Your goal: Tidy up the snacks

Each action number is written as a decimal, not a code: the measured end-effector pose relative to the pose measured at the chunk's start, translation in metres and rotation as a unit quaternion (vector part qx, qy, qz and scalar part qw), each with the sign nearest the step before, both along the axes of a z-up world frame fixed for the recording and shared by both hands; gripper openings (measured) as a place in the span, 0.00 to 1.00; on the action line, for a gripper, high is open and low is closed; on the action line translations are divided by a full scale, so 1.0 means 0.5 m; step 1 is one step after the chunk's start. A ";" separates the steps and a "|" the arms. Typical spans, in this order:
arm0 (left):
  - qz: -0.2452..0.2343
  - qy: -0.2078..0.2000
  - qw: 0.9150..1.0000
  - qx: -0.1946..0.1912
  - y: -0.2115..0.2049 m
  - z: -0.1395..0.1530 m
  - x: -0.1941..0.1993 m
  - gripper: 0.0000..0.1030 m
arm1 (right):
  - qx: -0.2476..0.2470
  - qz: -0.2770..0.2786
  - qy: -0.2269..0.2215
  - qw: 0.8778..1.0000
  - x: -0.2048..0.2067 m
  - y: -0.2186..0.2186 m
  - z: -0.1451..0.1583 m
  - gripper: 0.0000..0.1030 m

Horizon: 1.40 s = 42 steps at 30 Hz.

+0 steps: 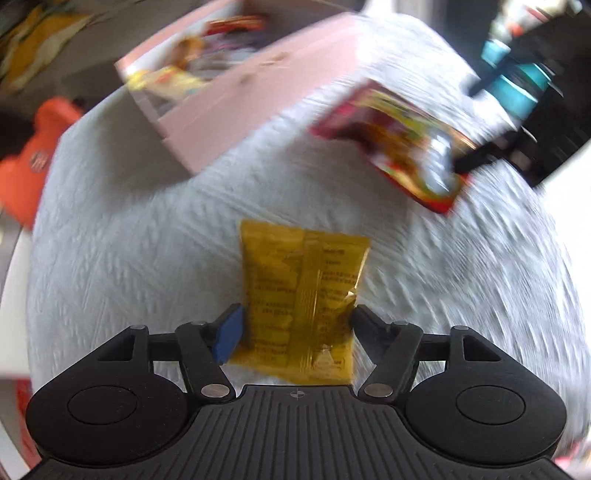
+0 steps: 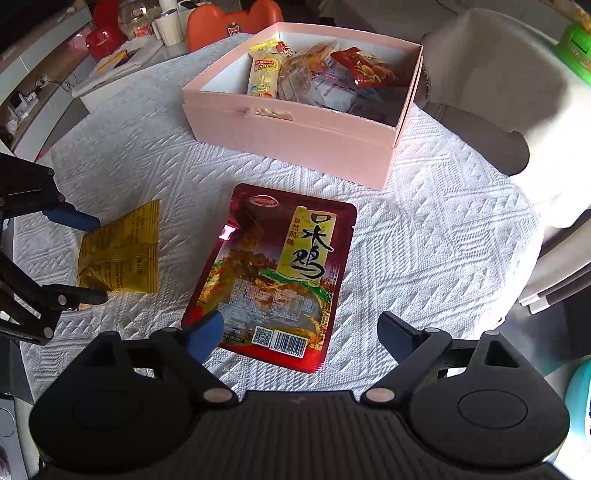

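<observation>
My left gripper [image 1: 295,325] is shut on a yellow snack packet [image 1: 303,295], its pads pressing both sides; the background is blurred with motion. From the right wrist view the left gripper [image 2: 94,258] holds the same yellow packet [image 2: 122,254] at the left, close to the white tablecloth. My right gripper [image 2: 301,336] is open over the near end of a large red snack pouch [image 2: 273,273] that lies flat. The pink box [image 2: 295,136] with several snacks inside stands beyond; it also shows in the left wrist view [image 1: 236,96], as does the red pouch [image 1: 399,147].
A white textured tablecloth [image 2: 424,229] covers the round table. An orange chair back [image 2: 229,22] and a grey-beige chair [image 2: 480,81] stand at the far side. A red container [image 2: 101,37] and cups sit on a side counter at the back left.
</observation>
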<state>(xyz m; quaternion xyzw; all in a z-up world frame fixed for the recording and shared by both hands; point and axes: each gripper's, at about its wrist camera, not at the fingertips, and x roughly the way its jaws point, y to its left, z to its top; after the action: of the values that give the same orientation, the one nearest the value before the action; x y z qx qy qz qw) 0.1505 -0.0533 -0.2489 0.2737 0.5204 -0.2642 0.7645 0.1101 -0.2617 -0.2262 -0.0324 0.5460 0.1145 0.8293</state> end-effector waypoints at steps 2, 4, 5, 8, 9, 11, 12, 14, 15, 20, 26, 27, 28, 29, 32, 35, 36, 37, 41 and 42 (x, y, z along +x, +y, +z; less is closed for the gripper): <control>0.096 0.018 0.994 -0.045 0.022 -0.003 0.040 0.70 | -0.001 -0.009 0.000 1.000 0.006 -0.003 -0.001 0.88; 0.148 0.042 0.985 -0.075 0.037 -0.010 0.069 0.72 | 0.000 -0.014 0.003 1.000 0.010 -0.003 -0.002 0.88; 0.162 0.051 0.982 -0.079 0.040 -0.014 0.079 0.74 | 0.003 -0.014 0.005 1.000 0.012 -0.004 -0.003 0.88; 0.187 0.069 0.976 -0.093 0.045 -0.012 0.089 0.74 | 0.021 -0.023 0.011 0.999 0.016 -0.005 -0.008 0.88; 0.192 0.076 0.973 -0.100 0.047 -0.010 0.090 0.74 | 0.029 -0.029 0.013 0.999 0.022 -0.005 -0.010 0.88; 0.211 0.092 0.966 -0.116 0.056 -0.004 0.087 0.70 | 0.037 -0.041 0.015 0.998 0.037 0.001 -0.018 0.88; 0.227 0.096 0.962 -0.121 0.061 0.000 0.084 0.69 | 0.039 -0.047 0.018 0.998 0.048 0.005 -0.023 0.88; 0.266 0.101 0.952 -0.113 0.072 0.003 0.074 0.68 | 0.049 -0.057 0.028 0.997 0.073 0.017 -0.040 0.88; 0.287 0.102 0.947 -0.106 0.079 0.005 0.066 0.67 | 0.052 -0.064 0.032 0.996 0.085 0.024 -0.047 0.91; 0.340 0.109 0.928 -0.109 0.108 0.004 0.034 0.67 | 0.042 -0.088 0.025 0.995 0.119 0.054 -0.062 1.00; 0.352 0.110 0.921 -0.125 0.125 0.006 0.017 0.68 | -0.033 -0.113 0.011 0.993 0.128 0.106 -0.079 1.00; 0.351 0.110 0.921 -0.128 0.126 0.006 0.016 0.68 | -0.032 -0.121 0.012 0.992 0.130 0.107 -0.080 1.00; 0.350 0.109 0.921 -0.130 0.127 0.005 0.014 0.69 | -0.032 -0.128 0.014 0.991 0.133 0.108 -0.080 1.00; 0.349 0.109 0.921 -0.132 0.127 0.005 0.015 0.69 | -0.033 -0.131 0.019 0.991 0.139 0.110 -0.080 1.00; 0.349 0.111 0.920 -0.139 0.129 0.006 0.017 0.69 | -0.033 -0.136 0.031 0.990 0.151 0.110 -0.081 1.00; 0.347 0.115 0.920 -0.143 0.131 0.007 0.017 0.69 | -0.031 -0.124 0.029 0.991 0.145 0.109 -0.069 0.89; 0.346 0.118 0.920 -0.144 0.133 0.008 0.016 0.69 | -0.027 -0.111 0.030 0.993 0.140 0.114 -0.061 0.79; 0.344 0.121 0.920 -0.144 0.134 0.008 0.015 0.69 | -0.024 -0.103 0.031 0.994 0.132 0.117 -0.053 0.72; 0.328 0.140 0.922 -0.155 0.133 0.022 0.007 0.67 | 0.002 -0.067 0.025 0.997 0.068 0.130 -0.001 0.67; 0.320 0.138 0.924 -0.157 0.130 0.034 0.002 0.67 | -0.001 -0.060 0.018 0.998 0.050 0.133 0.013 0.66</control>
<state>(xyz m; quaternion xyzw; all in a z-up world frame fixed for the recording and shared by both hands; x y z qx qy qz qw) 0.1515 0.0115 -0.2320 -0.0700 0.6324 -0.1183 0.7624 0.1353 -0.1954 -0.2196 0.0016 0.5623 0.0648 0.8244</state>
